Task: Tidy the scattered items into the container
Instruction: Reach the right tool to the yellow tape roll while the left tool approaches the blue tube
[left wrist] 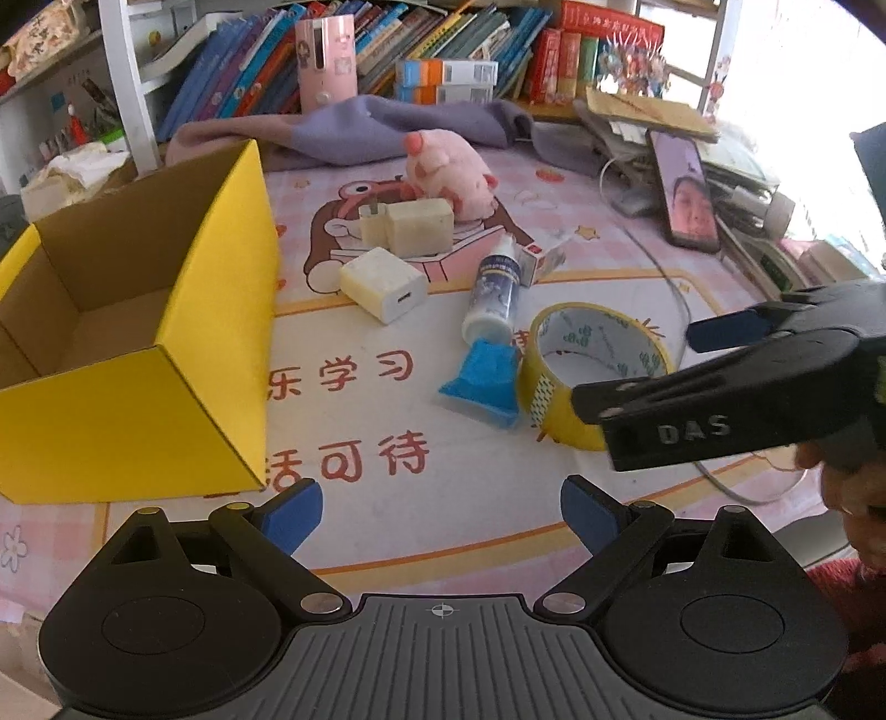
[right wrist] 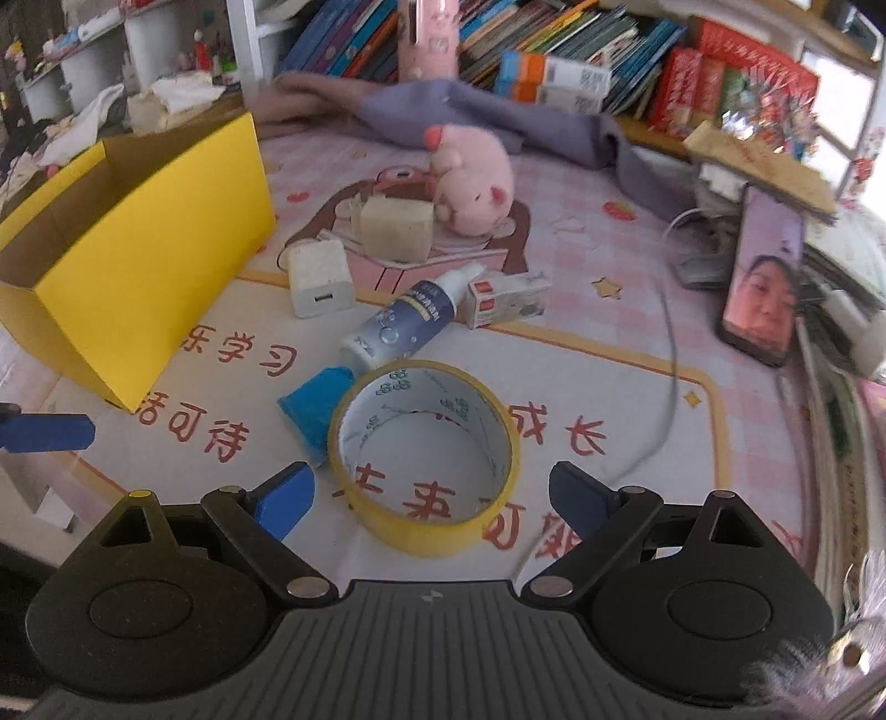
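An open yellow cardboard box (left wrist: pixel 183 354) (right wrist: pixel 144 277) stands at the left, empty. Scattered on the mat lie a yellow tape roll (left wrist: pixel 559 382) (right wrist: pixel 426 526), a blue packet (left wrist: pixel 487 382) (right wrist: pixel 315 404), a spray bottle (left wrist: pixel 494 293) (right wrist: pixel 404 321), two white chargers (left wrist: pixel 382 282) (right wrist: pixel 320 279), a small red-and-white box (right wrist: pixel 506 296) and a pink plush pig (left wrist: pixel 448 171) (right wrist: pixel 470 183). My left gripper (left wrist: pixel 440 515) is open and empty, low over the mat. My right gripper (right wrist: pixel 429 495) is open, its fingers on either side of the tape roll; it also shows in the left wrist view (left wrist: pixel 637 365).
A phone (right wrist: pixel 767 282) leans on stacked papers at the right, with a grey cable (right wrist: pixel 667 354) trailing over the mat. A purple cloth (left wrist: pixel 387 124) and rows of books (left wrist: pixel 443 44) line the back.
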The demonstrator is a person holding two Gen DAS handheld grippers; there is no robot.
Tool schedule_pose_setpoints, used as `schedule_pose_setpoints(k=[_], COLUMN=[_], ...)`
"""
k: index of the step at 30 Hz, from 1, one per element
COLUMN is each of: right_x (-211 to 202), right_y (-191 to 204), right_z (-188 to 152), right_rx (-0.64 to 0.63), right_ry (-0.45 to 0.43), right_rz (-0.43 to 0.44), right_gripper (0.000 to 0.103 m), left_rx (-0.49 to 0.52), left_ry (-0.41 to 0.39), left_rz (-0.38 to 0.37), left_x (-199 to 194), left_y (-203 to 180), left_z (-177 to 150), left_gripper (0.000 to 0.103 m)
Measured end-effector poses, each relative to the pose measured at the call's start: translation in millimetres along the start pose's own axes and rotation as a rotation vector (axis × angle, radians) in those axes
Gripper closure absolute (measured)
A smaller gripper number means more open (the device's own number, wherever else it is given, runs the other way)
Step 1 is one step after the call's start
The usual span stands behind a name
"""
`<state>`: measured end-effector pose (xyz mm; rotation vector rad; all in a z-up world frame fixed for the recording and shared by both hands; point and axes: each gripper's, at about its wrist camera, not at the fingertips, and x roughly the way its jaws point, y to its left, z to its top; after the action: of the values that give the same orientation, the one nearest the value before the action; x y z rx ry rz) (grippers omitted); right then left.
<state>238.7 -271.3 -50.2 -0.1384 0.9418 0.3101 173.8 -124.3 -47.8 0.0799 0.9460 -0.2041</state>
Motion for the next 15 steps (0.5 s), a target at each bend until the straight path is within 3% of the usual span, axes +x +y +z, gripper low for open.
schedule_pose_setpoints(k=[7, 8, 9, 15], right_x=[28.9, 30.7, 31.6, 32.5], right_y=[-13.6, -15.5, -18.2, -53.7], right_z=[14.7, 16.1, 17.8, 25.2], right_rx=[-0.048, -0.054, -0.057, -0.002], right_ry=[0.052, 0.053, 0.05, 0.039], right_rz=[0.088, 0.103, 0.117, 0.06], right_gripper=[0.011, 0.018, 0.019, 0.02], left_rx=[-0.024, -0.026, -0.027, -0.039], left_ry=[0.046, 0.052, 0.057, 0.063], left_rz=[0.036, 0.038, 0.038, 0.038], left_x=[14.0, 16.2, 18.4, 35.9], left_y=[-16.2, -18.8, -21.4, -31.7], left_z=[11.1, 13.4, 15.9, 32.6], left_gripper=[0.009, 0.009, 0.01, 0.015])
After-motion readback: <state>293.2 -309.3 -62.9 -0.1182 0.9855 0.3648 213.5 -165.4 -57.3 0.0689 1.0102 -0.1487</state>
